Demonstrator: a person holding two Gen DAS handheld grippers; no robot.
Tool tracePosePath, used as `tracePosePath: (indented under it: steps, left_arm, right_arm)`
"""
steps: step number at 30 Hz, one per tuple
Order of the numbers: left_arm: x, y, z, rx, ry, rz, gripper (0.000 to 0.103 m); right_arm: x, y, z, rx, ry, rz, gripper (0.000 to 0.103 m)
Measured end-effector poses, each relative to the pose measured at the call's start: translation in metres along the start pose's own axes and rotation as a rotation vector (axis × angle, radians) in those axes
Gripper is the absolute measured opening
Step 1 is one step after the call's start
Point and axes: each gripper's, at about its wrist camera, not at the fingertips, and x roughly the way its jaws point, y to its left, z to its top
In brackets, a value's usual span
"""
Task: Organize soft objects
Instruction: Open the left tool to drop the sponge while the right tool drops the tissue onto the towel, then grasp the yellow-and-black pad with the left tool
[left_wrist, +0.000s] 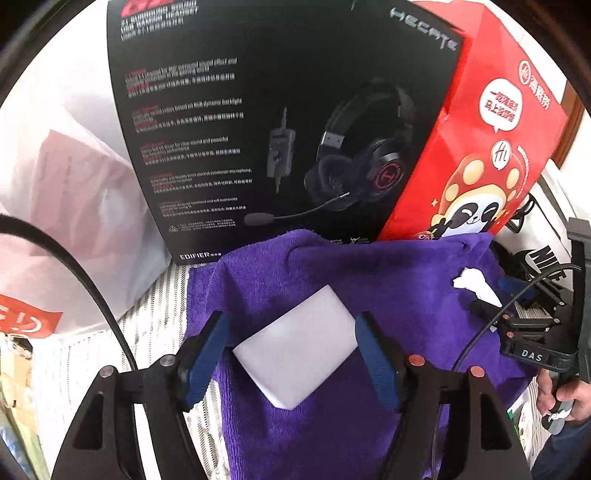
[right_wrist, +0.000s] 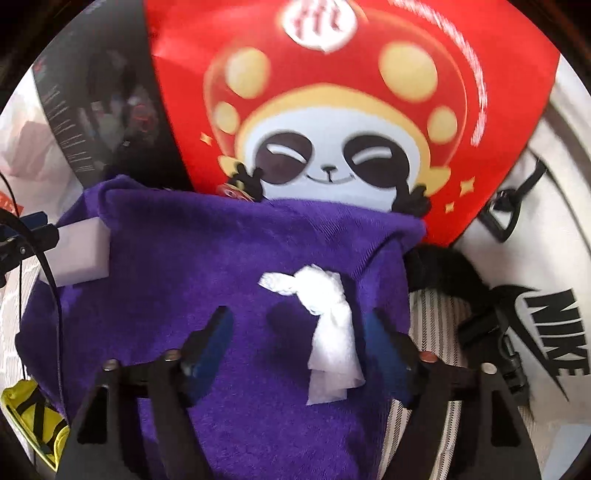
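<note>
Left gripper (left_wrist: 291, 354) fingers parted around white sponge block (left_wrist: 299, 347) on purple towel (left_wrist: 332, 266); right gripper (right_wrist: 299, 343) fingers spread wide around crumpled tissue (right_wrist: 328, 332), gripping nothing.

purple towel (right_wrist: 207, 266): fuzzy cloth | white block (left_wrist: 301, 345): smooth foam | tissue (right_wrist: 328, 332): crinkly paper | black box (left_wrist: 266, 122): shiny card

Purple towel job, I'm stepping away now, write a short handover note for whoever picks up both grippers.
Left hand-held gripper: open, fingers either side of the white rectangular foam sponge block, not clearly clamped.
Right hand-held gripper: open, straddling the crumpled white paper tissue.
Both items lie on the purple terry towel, spread on the striped fabric surface in front of the red panda-print box.
Done: nothing visibly sorted.
Left: likely grasp sponge and tissue, place them, then deal with the towel.
</note>
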Motion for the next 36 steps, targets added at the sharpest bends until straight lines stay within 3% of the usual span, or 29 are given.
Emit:
tracePosePath:
  steps: [11,19,26,36]
  left_arm:
    - [-0.042,-0.011,-0.016,0.010,-0.009,0.013,0.071]
    - [-0.094,-0.019,-0.035,0.019,-0.048,-0.006,0.080]
    - [-0.116,-0.026,-0.081,0.024,-0.024,-0.002,0.082]
    - [-0.107,-0.030,-0.147,-0.006,0.018,-0.050,0.082]
  right_arm:
    - [-0.052,0.017,-0.006,-0.028,-0.028,0.000,0.079]
    - [-0.097,0.026,-0.049,-0.026,-0.041,0.027,0.080]
    - [-0.129,0.034,-0.091,0.009,-0.051,0.048,0.080]
    - [-0.149,0.015,-0.141,0.095,-0.079,0.080,0.080]
